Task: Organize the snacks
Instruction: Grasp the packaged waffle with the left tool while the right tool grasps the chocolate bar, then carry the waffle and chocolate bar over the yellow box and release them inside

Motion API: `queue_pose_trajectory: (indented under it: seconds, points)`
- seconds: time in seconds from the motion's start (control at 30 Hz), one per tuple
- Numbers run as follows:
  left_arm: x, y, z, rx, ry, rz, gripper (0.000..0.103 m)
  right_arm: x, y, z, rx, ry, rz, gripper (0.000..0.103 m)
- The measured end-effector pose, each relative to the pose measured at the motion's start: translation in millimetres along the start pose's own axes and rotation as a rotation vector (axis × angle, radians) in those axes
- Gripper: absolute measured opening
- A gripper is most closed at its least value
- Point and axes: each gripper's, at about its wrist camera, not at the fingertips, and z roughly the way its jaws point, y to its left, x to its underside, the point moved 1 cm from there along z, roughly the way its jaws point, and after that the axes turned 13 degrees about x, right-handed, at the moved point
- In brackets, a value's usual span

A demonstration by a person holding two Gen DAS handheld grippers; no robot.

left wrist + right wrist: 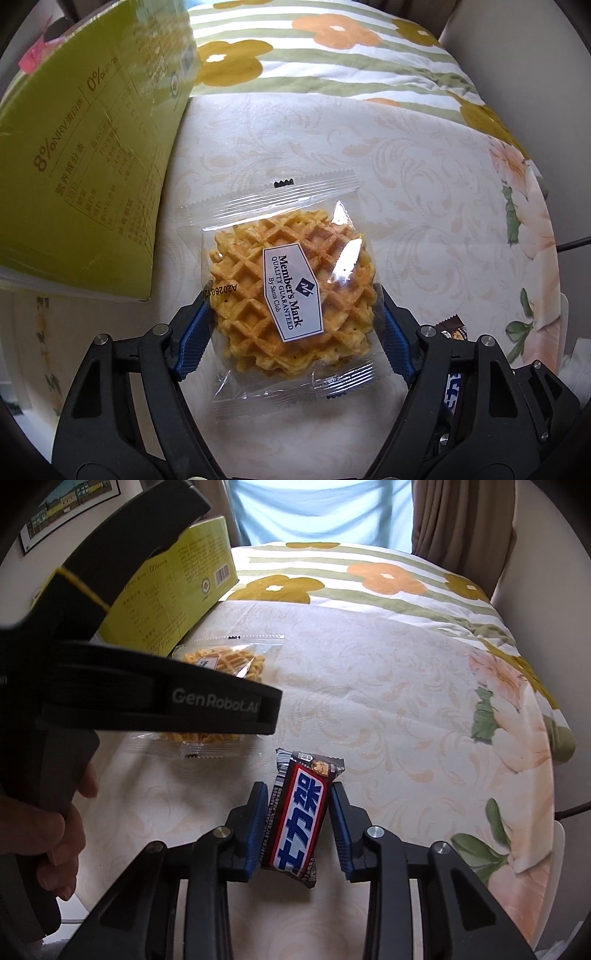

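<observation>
A clear-wrapped Member's Mark waffle (pixel 291 291) lies on the cream floral tablecloth (pixel 406 177). My left gripper (pixel 293 314) straddles it, blue pads against the wrapper's two sides. A brown Snickers bar (pixel 300 814) lies on the cloth between the blue pads of my right gripper (pixel 298 814), which closes on its sides. In the right wrist view the waffle (pixel 225 661) shows partly behind the left gripper's black body (pixel 155 698). The bar's end shows at the left wrist view's right (pixel 456 328).
A yellow-green cardboard box (pixel 85 155) stands at the left, also in the right wrist view (pixel 177 598). A flowered, striped cloth (pixel 332 48) covers the table's far side. A white chair back (pixel 517 74) stands at the far right.
</observation>
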Motion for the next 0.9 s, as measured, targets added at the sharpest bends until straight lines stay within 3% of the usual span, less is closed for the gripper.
queue_pose_trajectory:
  seconds: [0.23,0.53,0.73,0.9]
  points:
    - [2.2,-22.3,-33.6,0.026,-0.066,0.024,0.076,-2.0,-23.2,-31.3,0.024,-0.061,0.041,0.030]
    - [-0.5,-37.0,-119.2,0.040,-0.236,0.018,0.076,-31.3,-46.6,-84.9,0.016,-0.186,0.028,0.030]
    - [-9.5,-12.2,-177.4,0.031,-0.330,-0.016,0.076,-70.0,-46.4,-119.9,-0.004,-0.280,0.006,0.030]
    - [-22.7,30.9,-214.3,-0.011,-0.393,-0.048,0.076,-110.6,-28.8,-139.8,-0.040,-0.342,-0.019,0.030]
